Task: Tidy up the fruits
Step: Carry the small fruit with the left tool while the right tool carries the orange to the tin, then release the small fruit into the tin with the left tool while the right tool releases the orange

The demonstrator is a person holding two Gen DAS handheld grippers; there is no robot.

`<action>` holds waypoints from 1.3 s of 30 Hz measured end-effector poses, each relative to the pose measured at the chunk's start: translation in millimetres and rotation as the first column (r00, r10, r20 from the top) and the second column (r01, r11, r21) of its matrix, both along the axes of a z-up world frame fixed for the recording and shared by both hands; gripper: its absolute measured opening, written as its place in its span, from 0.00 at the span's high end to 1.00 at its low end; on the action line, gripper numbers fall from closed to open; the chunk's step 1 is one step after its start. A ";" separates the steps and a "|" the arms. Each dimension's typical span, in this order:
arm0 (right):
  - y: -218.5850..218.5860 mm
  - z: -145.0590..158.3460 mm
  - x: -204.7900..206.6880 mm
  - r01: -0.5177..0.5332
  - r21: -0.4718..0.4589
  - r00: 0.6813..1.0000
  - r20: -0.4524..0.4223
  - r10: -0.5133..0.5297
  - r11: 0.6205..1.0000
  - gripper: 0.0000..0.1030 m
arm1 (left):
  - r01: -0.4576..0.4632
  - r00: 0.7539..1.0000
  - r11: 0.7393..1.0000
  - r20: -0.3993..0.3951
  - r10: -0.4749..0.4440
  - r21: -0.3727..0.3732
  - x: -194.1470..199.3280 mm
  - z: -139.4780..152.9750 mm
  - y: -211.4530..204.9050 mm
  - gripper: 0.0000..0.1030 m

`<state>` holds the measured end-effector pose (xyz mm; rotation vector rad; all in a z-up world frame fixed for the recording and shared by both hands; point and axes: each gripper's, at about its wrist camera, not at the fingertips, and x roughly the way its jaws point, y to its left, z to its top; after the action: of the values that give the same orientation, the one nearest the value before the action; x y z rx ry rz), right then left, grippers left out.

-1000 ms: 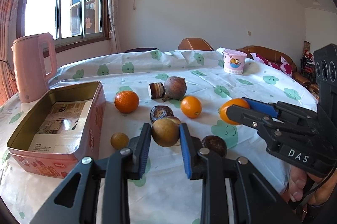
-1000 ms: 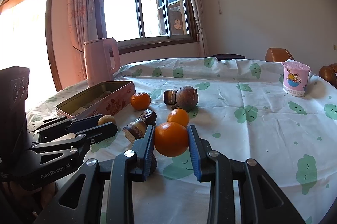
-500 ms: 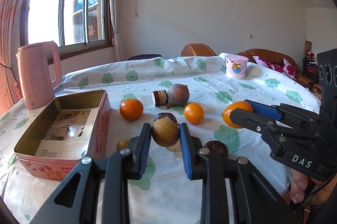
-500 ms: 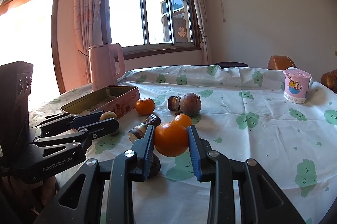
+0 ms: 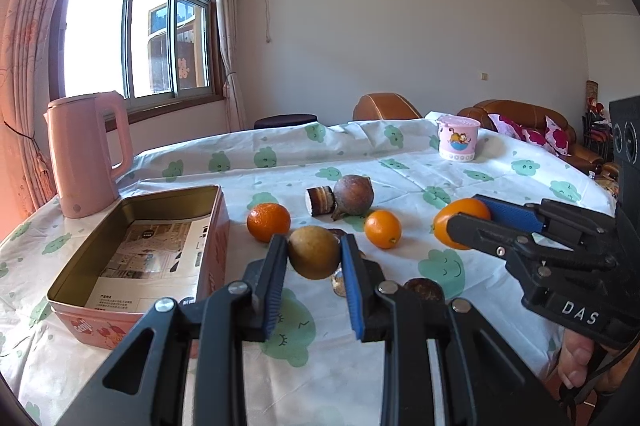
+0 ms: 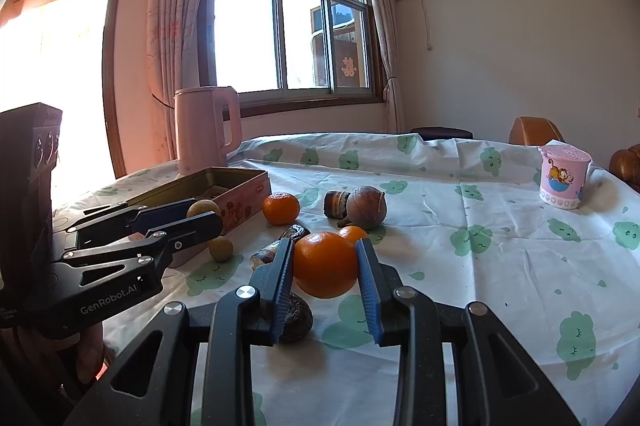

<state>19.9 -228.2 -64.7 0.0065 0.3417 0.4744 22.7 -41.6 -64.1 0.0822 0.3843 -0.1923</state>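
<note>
Left claw (image 5: pixel 314 258) clamped on a round tan-brown fruit (image 5: pixel 313 252), held above the counter (image 5: pixel 400 378) just right of the open pink tin (image 5: pixel 132 254); right claw (image 6: pixel 326 266) clamped on an orange (image 6: pixel 326 264), also lifted, further right of the tin. Both fruits look light, firm and smooth-skinned, so likely to roll; pinching across the widest middle suits them. Past the tin's right side lie a mandarin (image 5: pixel 268 221), a smaller orange (image 5: pixel 383 228), a dark round fruit (image 5: pixel 353 195) and a cut brown piece (image 5: pixel 319 200). Behind the tin stands a pink kettle (image 5: pixel 86 154); far right of it, a pink cup (image 5: pixel 457 140).
</note>
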 end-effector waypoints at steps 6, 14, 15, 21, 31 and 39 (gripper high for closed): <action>15.1 14.1 2.5 -0.041 -0.017 0.999 0.014 0.041 0.999 0.68 | -0.058 0.998 0.998 -0.021 0.057 -0.011 4.4 5.0 18.1 0.72; 47.8 32.5 14.9 -0.113 -0.040 0.993 0.024 0.114 0.993 0.68 | -0.134 0.989 0.991 -0.058 0.133 -0.023 14.3 3.9 51.5 0.72; 53.0 34.9 16.3 -0.122 -0.048 0.992 0.027 0.124 0.991 0.68 | -0.142 0.988 0.990 -0.061 0.140 -0.024 15.4 4.0 55.3 0.72; 80.9 45.6 27.5 -0.171 -0.070 0.985 0.026 0.173 0.983 0.68 | -0.181 0.982 0.983 -0.063 0.179 -0.029 20.5 6.5 75.7 0.72; 117.3 53.0 54.6 -0.216 -0.088 0.976 -0.009 0.216 0.972 0.68 | -0.227 0.972 0.974 -0.068 0.226 -0.015 34.9 10.8 101.8 0.72; 146.4 55.9 73.7 -0.236 -0.124 0.972 -0.020 0.236 0.964 0.68 | -0.239 0.966 0.971 -0.104 0.236 -0.022 49.0 10.1 120.7 0.72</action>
<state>93.6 -81.8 -8.8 -0.1573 0.3793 0.6886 71.7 79.1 -54.0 -0.0082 0.4875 0.0343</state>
